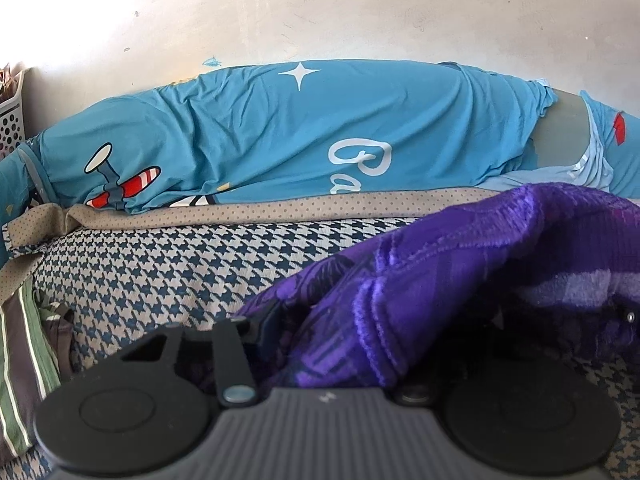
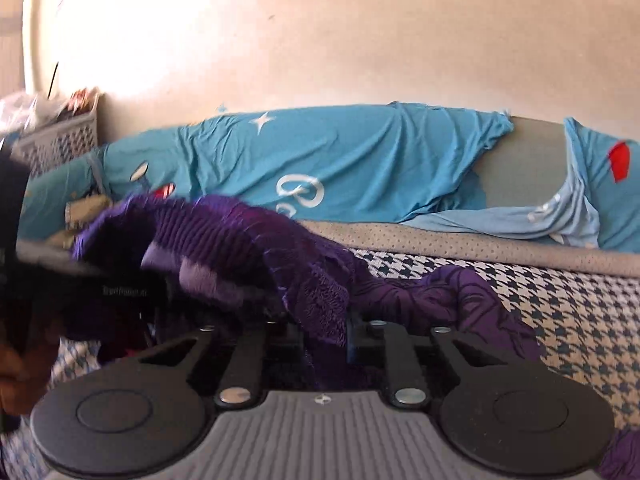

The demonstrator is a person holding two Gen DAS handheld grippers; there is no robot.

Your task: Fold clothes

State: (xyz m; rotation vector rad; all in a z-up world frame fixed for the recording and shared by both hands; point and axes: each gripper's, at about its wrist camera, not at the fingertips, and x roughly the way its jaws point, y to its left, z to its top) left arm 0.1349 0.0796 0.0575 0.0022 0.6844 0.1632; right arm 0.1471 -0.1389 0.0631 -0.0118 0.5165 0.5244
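Left gripper [image 1: 340, 328] fingertips buried under purple garment [image 1: 460, 280].

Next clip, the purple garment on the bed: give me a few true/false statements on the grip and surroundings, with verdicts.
1. The right gripper is closed on the purple garment. True.
2. The garment lies flat and neatly folded. False: it is bunched, part of it lifted off the houndstooth cover.
3. A blue sheet with a white star lies along the wall behind. True.
4. The cover under the garment is plain white. False: it has a dark houndstooth pattern.
5. A perforated basket stands at the far left. True.
6. The left gripper is clear of the garment. False: purple cloth drapes over it; whether it is closed cannot be told.
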